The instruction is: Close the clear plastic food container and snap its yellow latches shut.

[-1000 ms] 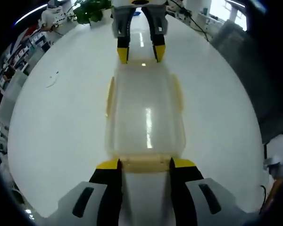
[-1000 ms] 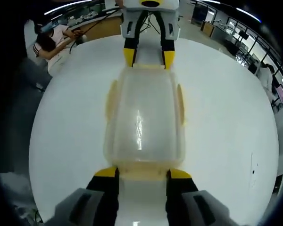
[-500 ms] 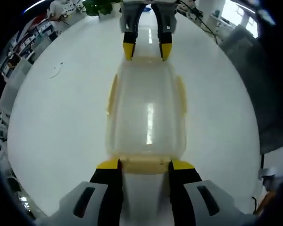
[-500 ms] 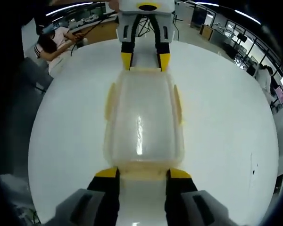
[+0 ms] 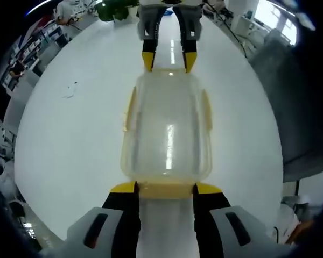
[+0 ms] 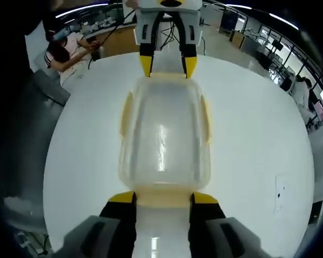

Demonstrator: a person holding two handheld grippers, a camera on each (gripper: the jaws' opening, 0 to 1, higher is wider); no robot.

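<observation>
container (image 5: 167,129) clear, lidded, yellow latches (image 5: 128,109) on sides; left gripper (image 5: 165,187) and right gripper (image 6: 162,198) fingers spread, flanking end latches.

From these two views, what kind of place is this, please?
Probably an open office or lab. A clear container with yellow latches lies on a big white table. Behind it there are long desks, a seated person, a green plant and ceiling strip lights.

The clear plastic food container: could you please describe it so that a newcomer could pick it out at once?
On the round white table, look midway between the two facing grippers. There lies the clear plastic food container, a see-through rounded box with its lid on. Yellow latches on its sides and ends set it apart.
</observation>
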